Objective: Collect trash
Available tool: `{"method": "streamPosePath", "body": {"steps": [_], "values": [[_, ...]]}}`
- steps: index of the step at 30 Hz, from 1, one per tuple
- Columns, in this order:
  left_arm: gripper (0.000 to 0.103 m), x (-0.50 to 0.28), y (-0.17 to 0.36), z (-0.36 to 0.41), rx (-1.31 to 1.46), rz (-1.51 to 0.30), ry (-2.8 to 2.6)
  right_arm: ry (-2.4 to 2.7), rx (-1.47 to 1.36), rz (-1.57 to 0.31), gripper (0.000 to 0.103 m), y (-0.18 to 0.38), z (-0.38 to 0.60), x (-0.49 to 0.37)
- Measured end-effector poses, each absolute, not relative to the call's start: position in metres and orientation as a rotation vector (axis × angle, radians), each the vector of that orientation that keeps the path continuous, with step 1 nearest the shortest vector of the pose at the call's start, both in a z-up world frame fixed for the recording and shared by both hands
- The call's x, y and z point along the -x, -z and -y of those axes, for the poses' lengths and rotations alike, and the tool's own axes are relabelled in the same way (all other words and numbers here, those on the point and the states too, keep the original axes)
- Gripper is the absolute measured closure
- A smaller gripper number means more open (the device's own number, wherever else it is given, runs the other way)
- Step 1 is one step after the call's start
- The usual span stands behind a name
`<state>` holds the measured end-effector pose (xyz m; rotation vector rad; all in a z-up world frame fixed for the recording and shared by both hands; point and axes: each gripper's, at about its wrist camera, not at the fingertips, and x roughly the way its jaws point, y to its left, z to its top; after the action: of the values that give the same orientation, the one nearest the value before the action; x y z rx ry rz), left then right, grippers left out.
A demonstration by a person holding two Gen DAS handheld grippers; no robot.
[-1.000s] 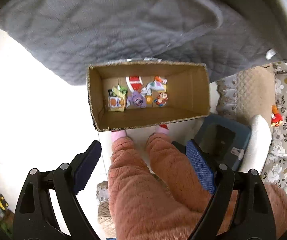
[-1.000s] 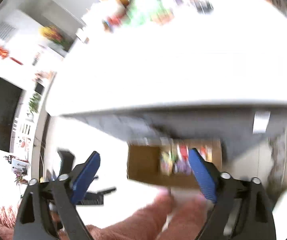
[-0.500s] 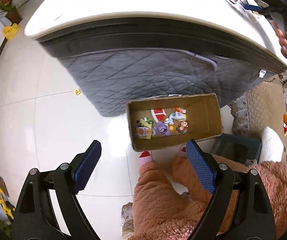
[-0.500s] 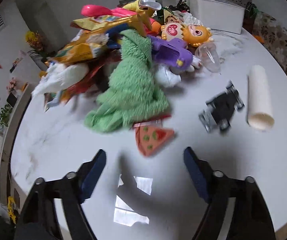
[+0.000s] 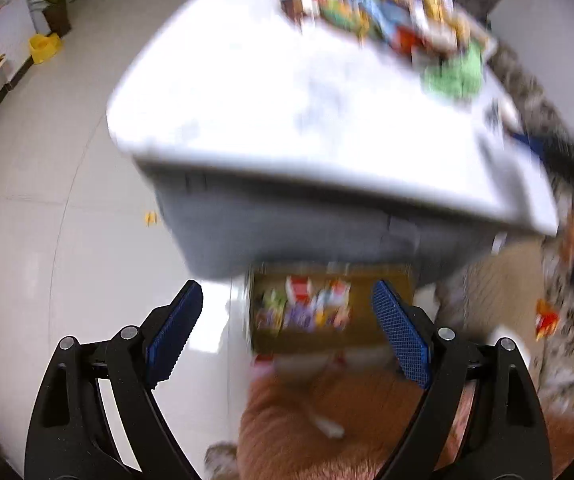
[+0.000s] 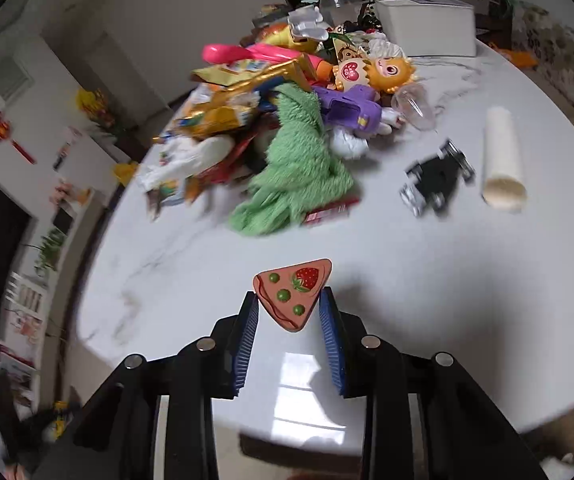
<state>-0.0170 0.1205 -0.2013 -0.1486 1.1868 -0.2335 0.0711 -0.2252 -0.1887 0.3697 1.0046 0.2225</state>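
Observation:
A toy pizza slice [image 6: 291, 288], orange with green dots and a strawberry, lies near the front of the white marble table [image 6: 407, 280]. My right gripper [image 6: 289, 300] is closing on it, and its blue pads touch the slice's two sides. My left gripper [image 5: 287, 296] hangs open and holds nothing, high above the floor. Far below it, blurred, a cardboard box [image 5: 319, 340] with several colourful wrappers inside stands on the floor beside the table's grey quilted cover [image 5: 287, 232].
A pile of wrappers and toys [image 6: 247, 92] with a green cloth [image 6: 299, 168] fills the table's far side. A black toy car [image 6: 437, 178], a white roll [image 6: 503, 156] and a white box [image 6: 423, 28] lie to the right. A person's fleece-clad legs [image 5: 327, 420] are behind the box.
The right gripper moved from over the floor to the table and closed its jaws around the pizza slice. The left gripper rose and tilted up, so the tabletop came into view.

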Motion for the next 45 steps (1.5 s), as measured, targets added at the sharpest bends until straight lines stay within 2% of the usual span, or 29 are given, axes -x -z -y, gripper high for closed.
{"method": "streamPosePath", "body": {"steps": [5,11,13,17,18,20,22,24,25,28,31,37,45], "values": [[0.019,-0.053,0.181,-0.121,0.141,-1.092,0.223,-0.231,-0.453,-0.998,0.071,0.178,0.232,-0.032],[0.019,-0.146,0.198,-0.083,0.009,-1.115,0.221,-0.232,-0.544,-0.942,0.075,0.153,0.234,0.005],[0.018,-0.171,0.204,-0.076,0.022,-1.121,0.210,-0.212,-0.526,-0.932,0.080,0.149,0.231,0.005],[0.019,-0.221,0.213,-0.061,-0.066,-1.112,0.139,-0.125,-0.487,-0.956,0.080,0.159,0.226,-0.019],[0.019,-0.230,0.215,-0.059,-0.076,-1.119,0.137,-0.096,-0.486,-0.956,0.078,0.161,0.228,-0.020],[0.019,-0.248,0.218,-0.055,-0.095,-1.106,0.133,-0.083,-0.501,-0.950,0.056,0.162,0.231,-0.014],[0.028,-0.261,0.219,-0.058,-0.064,-1.100,0.145,-0.084,-0.475,-0.970,0.045,0.168,0.231,-0.003],[0.053,-0.267,0.218,-0.062,-0.053,-1.090,0.140,-0.076,-0.470,-1.010,0.045,0.178,0.231,0.005],[0.059,-0.270,0.216,-0.064,-0.071,-1.081,0.140,-0.077,-0.478,-1.025,0.045,0.182,0.230,0.006],[0.102,-0.270,0.216,-0.071,-0.083,-1.080,0.167,-0.079,-0.510,-1.057,0.045,0.195,0.228,0.012],[0.101,-0.268,0.212,-0.086,0.010,-1.076,0.216,-0.077,-0.510,-1.053,0.043,0.196,0.226,0.009],[0.101,-0.213,0.183,-0.107,0.090,-1.016,0.321,-0.023,-0.677,-0.998,0.031,0.192,0.250,-0.033],[0.101,-0.119,0.146,-0.109,0.087,-0.943,0.427,0.235,-1.026,-0.953,0.029,0.220,0.318,-0.115]]}}
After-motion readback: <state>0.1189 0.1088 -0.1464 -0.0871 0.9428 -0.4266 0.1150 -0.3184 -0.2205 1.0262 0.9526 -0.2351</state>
